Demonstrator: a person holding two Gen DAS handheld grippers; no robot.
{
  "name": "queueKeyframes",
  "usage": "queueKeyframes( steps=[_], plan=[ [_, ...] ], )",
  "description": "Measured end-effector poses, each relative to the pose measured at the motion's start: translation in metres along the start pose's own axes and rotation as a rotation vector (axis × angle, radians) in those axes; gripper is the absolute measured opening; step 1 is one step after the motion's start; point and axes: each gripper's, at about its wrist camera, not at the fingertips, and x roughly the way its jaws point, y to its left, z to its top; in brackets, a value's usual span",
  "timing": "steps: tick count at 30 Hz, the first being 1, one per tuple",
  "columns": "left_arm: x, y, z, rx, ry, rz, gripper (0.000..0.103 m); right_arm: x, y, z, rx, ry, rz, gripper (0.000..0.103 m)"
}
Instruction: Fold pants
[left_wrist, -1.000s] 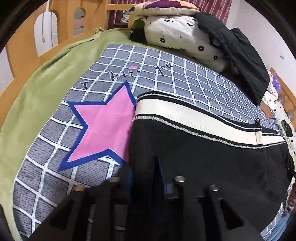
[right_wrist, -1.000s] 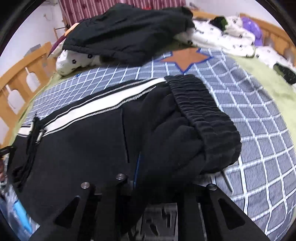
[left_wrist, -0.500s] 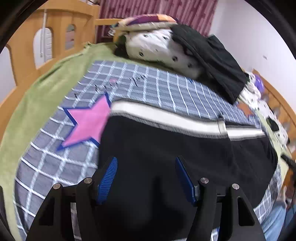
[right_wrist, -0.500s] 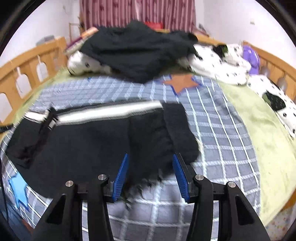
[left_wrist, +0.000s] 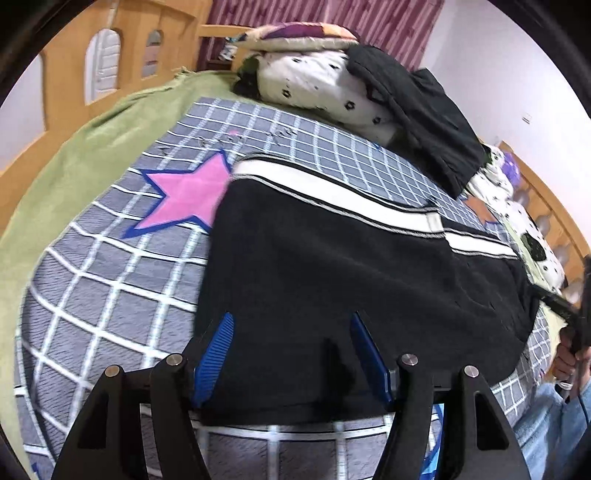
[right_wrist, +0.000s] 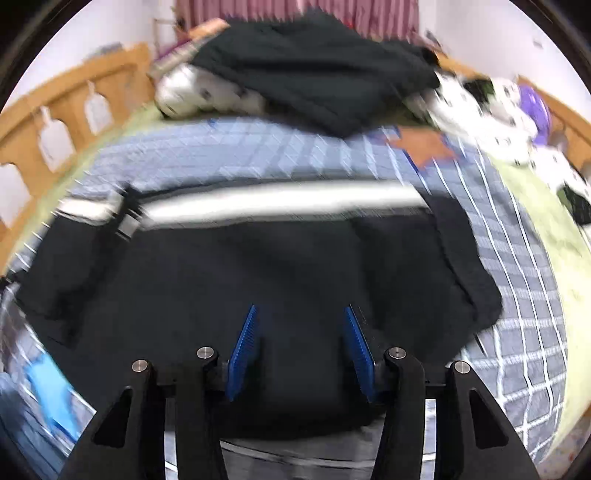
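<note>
Now both tongs released, left tongs (left_wrist: 291, 354) spread, pants (left_wrist: 351, 273) flat

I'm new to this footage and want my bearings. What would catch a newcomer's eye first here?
The black pants with a broad white stripe lie spread across the grey checked bedspread, filling the middle of both views. Left of them a bright pink star stands out on the cloth. The left gripper and right gripper both hang open above the pants' near edge, blue pads apart.
</note>
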Motion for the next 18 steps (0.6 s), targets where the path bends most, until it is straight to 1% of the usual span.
queueKeyframes(
  steps=[1, 4, 6, 8, 10, 12, 13, 16, 18],
  plan=[
    [-0.001, 0.002, -0.001, -0.004, -0.005, 0.016, 0.064, -0.004, 0.013, 0.006, -0.011, -0.024, 0.027, 0.049],
    [-0.004, 0.008, -0.003, 0.008, -0.011, 0.051, 0.064, -0.003, 0.063, 0.028, -0.049, -0.072, 0.124, 0.044],
    [-0.004, 0.014, -0.004, 0.026, -0.021, 0.088, 0.064, 0.008, 0.097, 0.036, -0.09, -0.072, 0.172, 0.04],
    [0.0, 0.02, -0.005, 0.034, 0.001, 0.093, 0.064, 0.024, 0.127, 0.043, -0.12, -0.056, 0.202, 0.035],
    [0.004, 0.025, -0.006, 0.031, 0.012, 0.089, 0.064, 0.039, 0.149, 0.048, -0.146, -0.039, 0.237, 0.033],
    [0.004, 0.029, -0.01, 0.025, 0.007, 0.079, 0.064, 0.054, 0.169, 0.05, -0.175, -0.024, 0.246, 0.031],
    [0.004, 0.031, -0.011, 0.02, 0.003, 0.068, 0.064, 0.059, 0.177, 0.05, -0.182, -0.015, 0.243, 0.028],
    [0.004, 0.035, -0.014, 0.004, -0.005, 0.034, 0.064, 0.076, 0.189, 0.052, -0.177, 0.022, 0.253, 0.024],
    [0.004, 0.035, -0.016, -0.005, -0.008, 0.007, 0.064, 0.087, 0.194, 0.052, -0.178, 0.048, 0.255, 0.018]
  ],
)
